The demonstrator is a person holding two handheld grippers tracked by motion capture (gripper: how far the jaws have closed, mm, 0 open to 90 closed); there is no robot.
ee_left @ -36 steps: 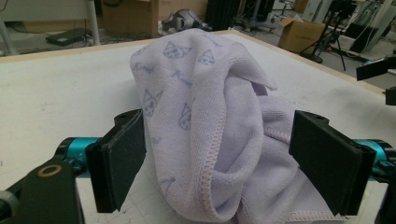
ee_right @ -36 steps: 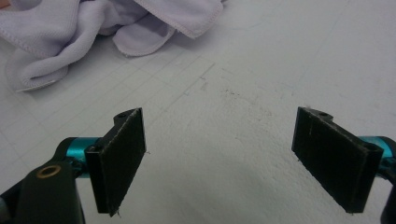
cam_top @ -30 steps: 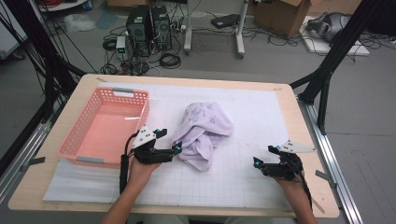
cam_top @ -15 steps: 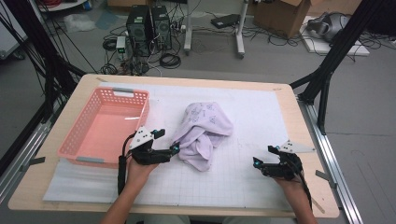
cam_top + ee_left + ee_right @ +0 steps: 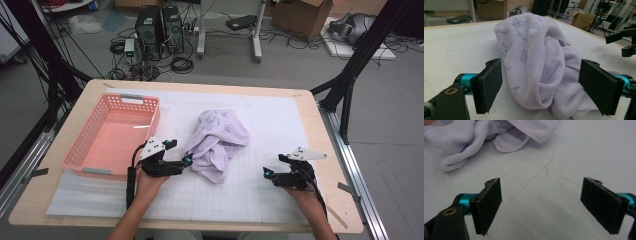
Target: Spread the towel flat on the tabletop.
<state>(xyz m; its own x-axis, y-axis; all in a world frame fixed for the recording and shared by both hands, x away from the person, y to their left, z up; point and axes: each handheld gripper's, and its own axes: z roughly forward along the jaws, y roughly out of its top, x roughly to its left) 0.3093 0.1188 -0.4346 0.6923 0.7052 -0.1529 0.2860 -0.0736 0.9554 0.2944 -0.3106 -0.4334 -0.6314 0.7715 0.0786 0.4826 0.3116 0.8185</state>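
Towel (image 5: pixel 218 142) crumpled, lilac, cat-printed, hemmed

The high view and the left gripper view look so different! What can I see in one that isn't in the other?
The high view alone shows the pink basket at the table's left, the person's hands, the whole left gripper from above, and the computers on the floor beyond the table.

The left gripper view alone shows the towel's little printed cats and stitched hem up close, with that gripper's own jaws standing open on either side of the cloth.

Both show the crumpled lilac towel on the white mat, and the right gripper waiting apart from it.
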